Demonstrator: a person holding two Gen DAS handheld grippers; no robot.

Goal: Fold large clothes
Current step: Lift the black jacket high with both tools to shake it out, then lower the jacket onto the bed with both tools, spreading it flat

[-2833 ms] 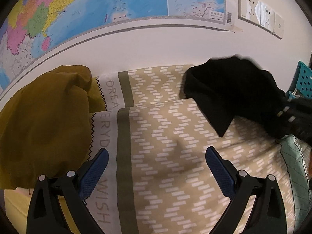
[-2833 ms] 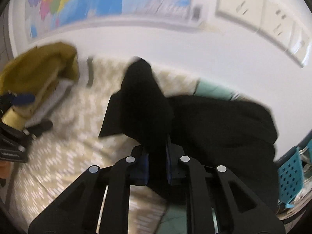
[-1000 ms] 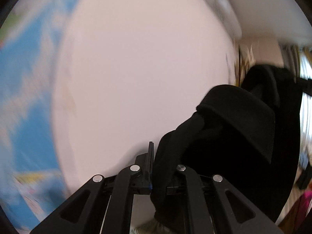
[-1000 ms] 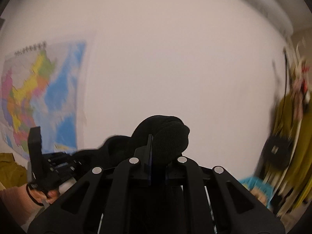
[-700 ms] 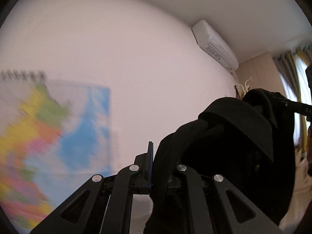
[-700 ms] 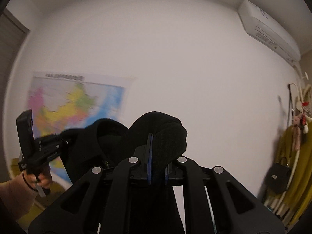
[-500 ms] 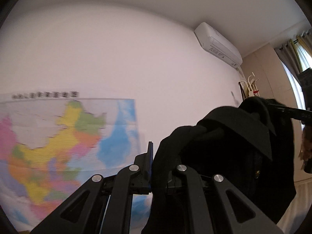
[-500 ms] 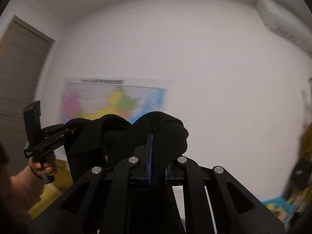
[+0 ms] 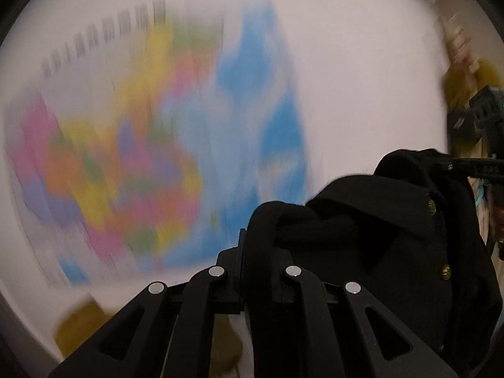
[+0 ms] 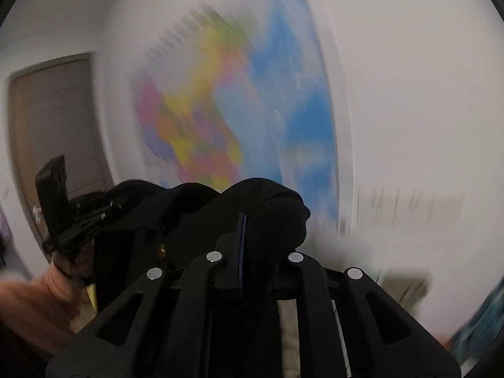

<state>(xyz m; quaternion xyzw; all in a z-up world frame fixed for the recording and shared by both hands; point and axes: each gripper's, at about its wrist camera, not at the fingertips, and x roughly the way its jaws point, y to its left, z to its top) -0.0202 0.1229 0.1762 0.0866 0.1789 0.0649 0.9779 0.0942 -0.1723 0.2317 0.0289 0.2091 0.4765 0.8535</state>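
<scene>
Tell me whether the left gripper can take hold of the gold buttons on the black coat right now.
Probably not. The left gripper is already shut on a bunched fold of the black coat, so the gold buttons stay beyond it unless it lets go.

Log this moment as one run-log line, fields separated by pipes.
left gripper: shut on black coat | right gripper: shut on black coat | coat held up before wall map | views motion-blurred

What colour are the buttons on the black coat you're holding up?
Gold buttons on the black coat, clearest in the left wrist view.
</scene>
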